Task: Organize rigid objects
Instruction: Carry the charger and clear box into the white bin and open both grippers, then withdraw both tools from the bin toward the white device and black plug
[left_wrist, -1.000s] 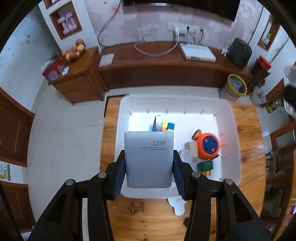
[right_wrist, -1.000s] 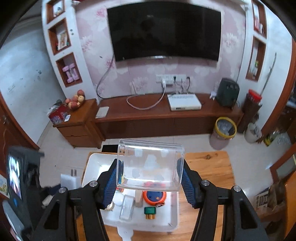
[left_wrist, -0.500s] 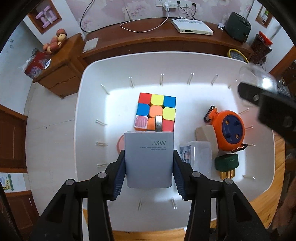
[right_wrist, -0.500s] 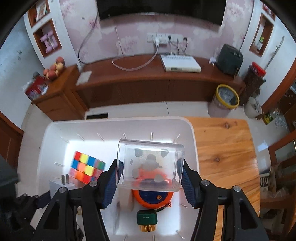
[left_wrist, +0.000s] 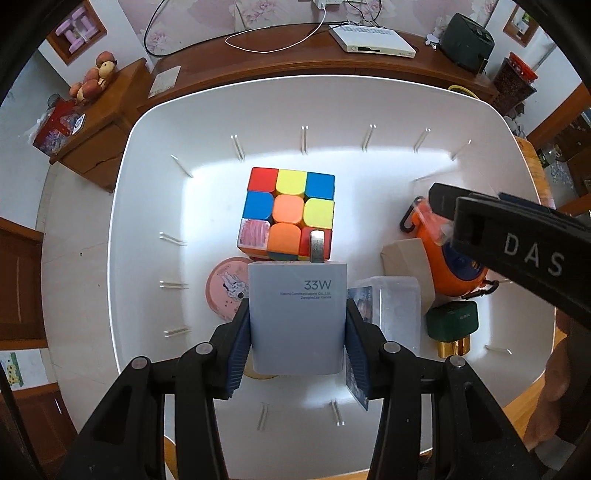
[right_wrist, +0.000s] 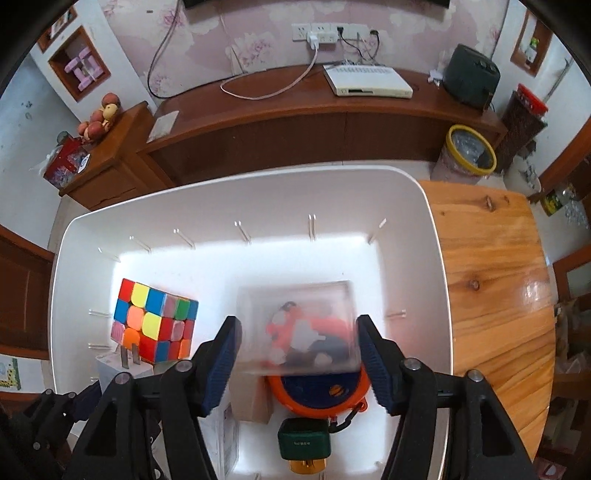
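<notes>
My left gripper (left_wrist: 297, 325) is shut on a white 33W charger (left_wrist: 297, 317), prongs forward, held low inside the white bin (left_wrist: 147, 155) just in front of a colourful puzzle cube (left_wrist: 290, 210). My right gripper (right_wrist: 298, 350) is shut on a clear plastic box (right_wrist: 295, 325), blurred, held over an orange cable reel (right_wrist: 321, 398) in the same bin (right_wrist: 258, 192). The right gripper also shows at the right of the left wrist view (left_wrist: 517, 243). The charger shows at the lower left of the right wrist view (right_wrist: 122, 365).
The bin also holds a pink round disc (left_wrist: 225, 284), a clear card case (left_wrist: 391, 310), a beige block (left_wrist: 402, 258) and a green and gold plug (left_wrist: 452, 325). The wooden table (right_wrist: 498, 280) extends right of the bin. A wooden TV cabinet (right_wrist: 295, 110) stands behind.
Both grippers have moved down and forward into the bin with their objects. The charger now sits just in front of the cube, and the clear box has dropped over the orange reel.
</notes>
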